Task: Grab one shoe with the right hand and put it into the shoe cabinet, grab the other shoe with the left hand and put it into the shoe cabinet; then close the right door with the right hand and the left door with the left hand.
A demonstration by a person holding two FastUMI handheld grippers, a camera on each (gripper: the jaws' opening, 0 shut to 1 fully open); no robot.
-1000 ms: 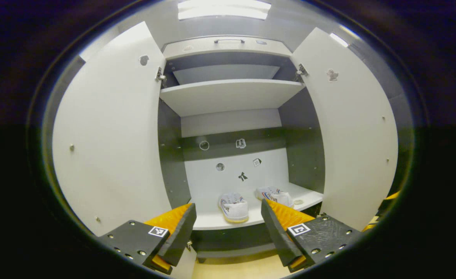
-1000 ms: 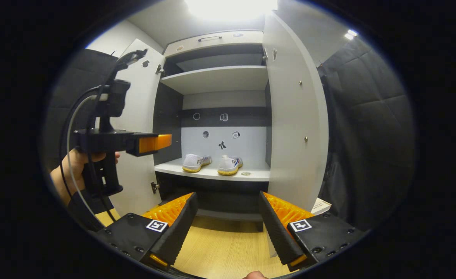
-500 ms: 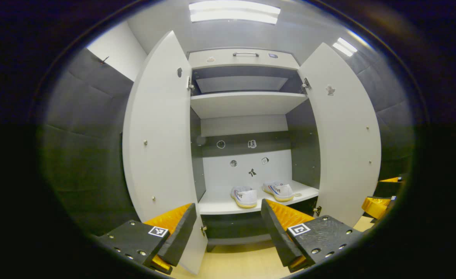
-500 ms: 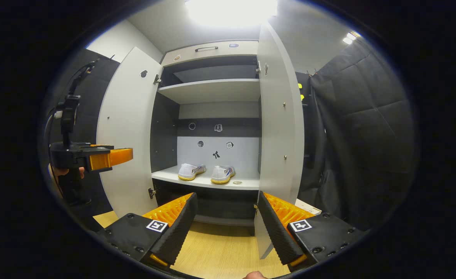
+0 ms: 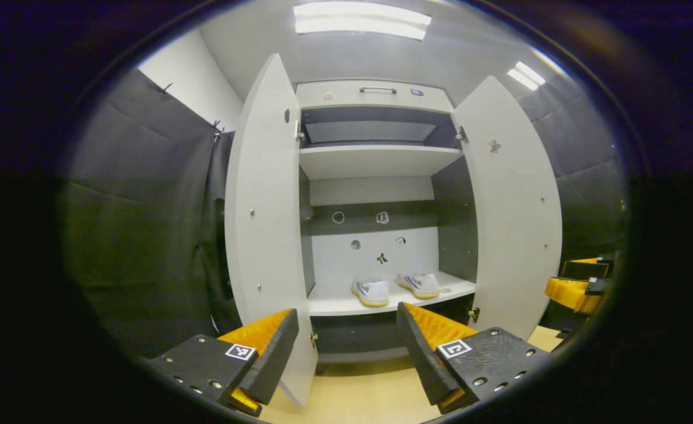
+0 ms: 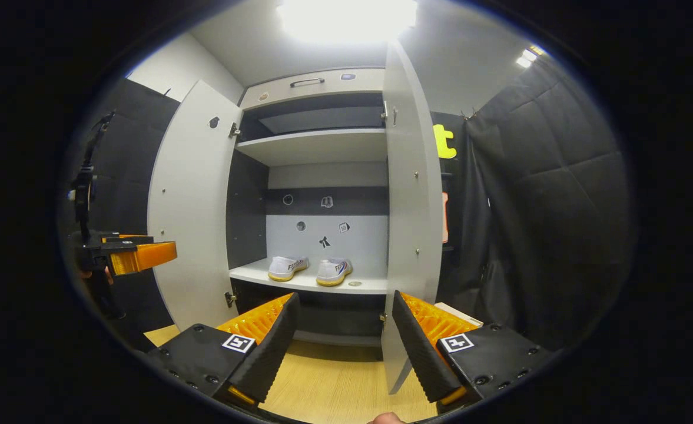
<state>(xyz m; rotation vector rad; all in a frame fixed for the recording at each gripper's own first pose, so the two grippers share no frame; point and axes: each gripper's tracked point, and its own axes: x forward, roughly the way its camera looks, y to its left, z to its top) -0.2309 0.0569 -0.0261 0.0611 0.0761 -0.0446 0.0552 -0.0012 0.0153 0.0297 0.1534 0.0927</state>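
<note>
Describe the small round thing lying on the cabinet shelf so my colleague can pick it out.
Look into the open shoe cabinet, at the shelf holding two white shoes. Just right of the right-hand shoe lies a small flat disc: far lower and smaller than either shoe.

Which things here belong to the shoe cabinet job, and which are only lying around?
Job:
- two shoes, already on the lower shelf
- right door and left door, both open
- right gripper and left gripper, both open and empty

Not part of it:
- small round thing on the shelf beside the shoes
- upper shelf
- top drawer
</note>
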